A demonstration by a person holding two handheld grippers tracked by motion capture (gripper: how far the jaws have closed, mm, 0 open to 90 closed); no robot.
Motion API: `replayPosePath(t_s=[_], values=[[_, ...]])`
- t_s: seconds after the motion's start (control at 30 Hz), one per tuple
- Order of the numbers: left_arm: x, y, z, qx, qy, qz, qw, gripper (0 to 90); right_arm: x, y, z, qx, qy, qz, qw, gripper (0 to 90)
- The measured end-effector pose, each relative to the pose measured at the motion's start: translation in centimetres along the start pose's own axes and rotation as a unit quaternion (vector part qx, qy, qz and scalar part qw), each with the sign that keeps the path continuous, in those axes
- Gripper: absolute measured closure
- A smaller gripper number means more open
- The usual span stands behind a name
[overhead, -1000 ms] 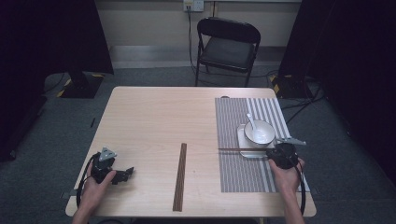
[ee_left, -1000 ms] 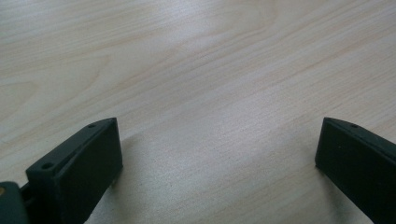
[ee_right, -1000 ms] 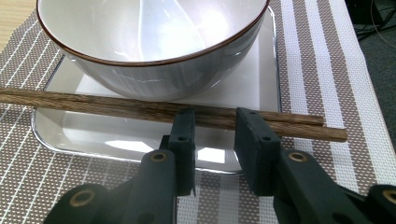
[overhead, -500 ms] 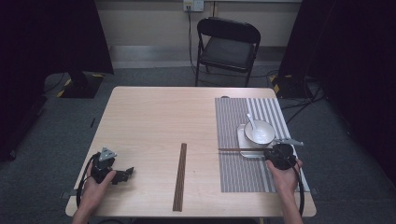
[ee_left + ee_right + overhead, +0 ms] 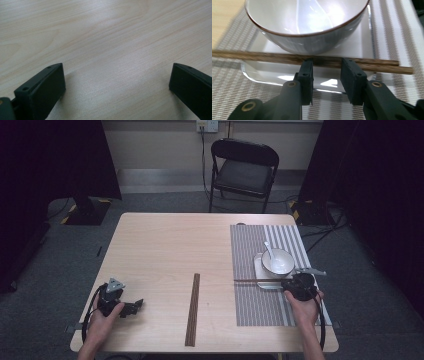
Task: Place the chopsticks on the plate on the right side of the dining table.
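Lying across the near rim of a white square plate (image 5: 362,47), a pair of dark brown wooden chopsticks (image 5: 262,57) sits side by side just in front of the right tool (image 5: 326,67). Its jaws have just been opening; they stand a little apart, with a short stretch of the sticks at their tips, and the pads do not press on the wood. Seen from the high view, the chopsticks (image 5: 255,280) run level from the plate's near edge out to the left over a grey striped mat (image 5: 260,305), with the right tool (image 5: 299,287) at their right end. No brand, label or writing can be read on anything.

Grain shows along both sticks, and their right ends are blunt and uneven in length, the nearer one reaching further. A white bowl (image 5: 307,30) with a thin brown rim stands on the plate just behind them; its top is cut off by the right gripper view, and the left end of the sticks is blurred there. A white spoon (image 5: 269,251) rests in the bowl.

Another pair of chopsticks (image 5: 193,309) lies lengthwise on the bare table (image 5: 165,245), well apart from the mat. The left tool (image 5: 131,307) rests at the near left of the table, jaws spread wide over bare wood (image 5: 107,50), holding nothing.
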State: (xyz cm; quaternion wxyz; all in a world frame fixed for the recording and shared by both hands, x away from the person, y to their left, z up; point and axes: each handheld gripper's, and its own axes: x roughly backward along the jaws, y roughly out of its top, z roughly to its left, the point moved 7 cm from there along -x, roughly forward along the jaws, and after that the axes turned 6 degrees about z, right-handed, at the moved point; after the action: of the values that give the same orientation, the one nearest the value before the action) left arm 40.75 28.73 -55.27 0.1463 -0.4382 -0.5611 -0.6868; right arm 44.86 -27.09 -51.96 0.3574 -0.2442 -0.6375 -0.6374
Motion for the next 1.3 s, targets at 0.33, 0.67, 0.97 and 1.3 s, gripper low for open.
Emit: replayPosePath(t_s=[0.33,0.67,0.97,1.3], values=[[0.0,0.0,0.0,0.000,-0.001,0.000,1.0000,0.0,0.8,0.0,2.0,0.017,0.013,-0.004,0.9998,63.0],[0.0,0.0,0.0,-0.004,-0.003,0.001,1.0000,0.0,1.1,0.4,6.4,0.066,0.036,-0.009,0.9972,63.7],[0.0,0.0,0.0,-0.004,-0.003,0.001,1.0000,0.0,0.8,2.1,11.2,0.112,0.065,-0.019,0.9914,63.1],[0.0,0.0,0.0,-0.004,-0.003,0.001,1.0000,0.0,0.2,2.2,17.1,0.155,0.111,-0.006,0.9816,54.8]])
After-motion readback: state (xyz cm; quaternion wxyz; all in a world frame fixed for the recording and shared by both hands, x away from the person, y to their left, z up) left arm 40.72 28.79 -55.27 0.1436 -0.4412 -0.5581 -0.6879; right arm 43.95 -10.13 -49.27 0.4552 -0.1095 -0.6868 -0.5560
